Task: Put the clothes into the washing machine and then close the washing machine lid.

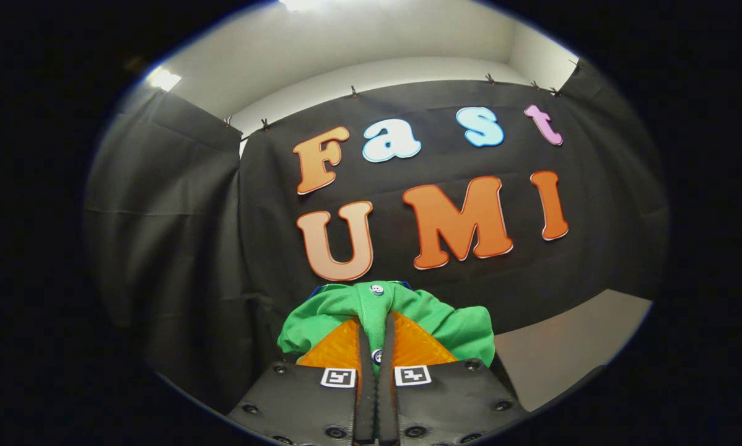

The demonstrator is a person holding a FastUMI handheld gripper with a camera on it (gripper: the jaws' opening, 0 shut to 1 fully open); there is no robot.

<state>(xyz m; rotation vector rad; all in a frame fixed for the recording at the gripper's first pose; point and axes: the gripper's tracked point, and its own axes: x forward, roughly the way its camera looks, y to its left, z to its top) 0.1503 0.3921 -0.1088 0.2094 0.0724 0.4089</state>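
Clothes here are one green garment [402,316], with a white button on its placket, bunched over and around the tips of the gripper [376,337]. Its two fingers [363,365] stand almost together with a fold of the cloth pinched between them, so the jaws are narrow and holding the garment; a second button peeks out low down in the slit between the fingers. The rest of the cloth drapes to either side of the tips and hangs beyond them, held up in front of the black cloth wall [179,248], with a pale strip of floor [569,347] off to the right. A sliver of something blue shows just behind the top of the garment, too small to tell what it is. By my judgement the step in hand is carrying the garment to the washing machine. To do it well, keep the squeeze firm, since the hold seems to be on one fold and the loose bulk could drag it out. Bring the tips well over the drum opening before letting go, so that no sleeve or hem trails over the rim. Anything left hanging there would foul the lid when it is closed.
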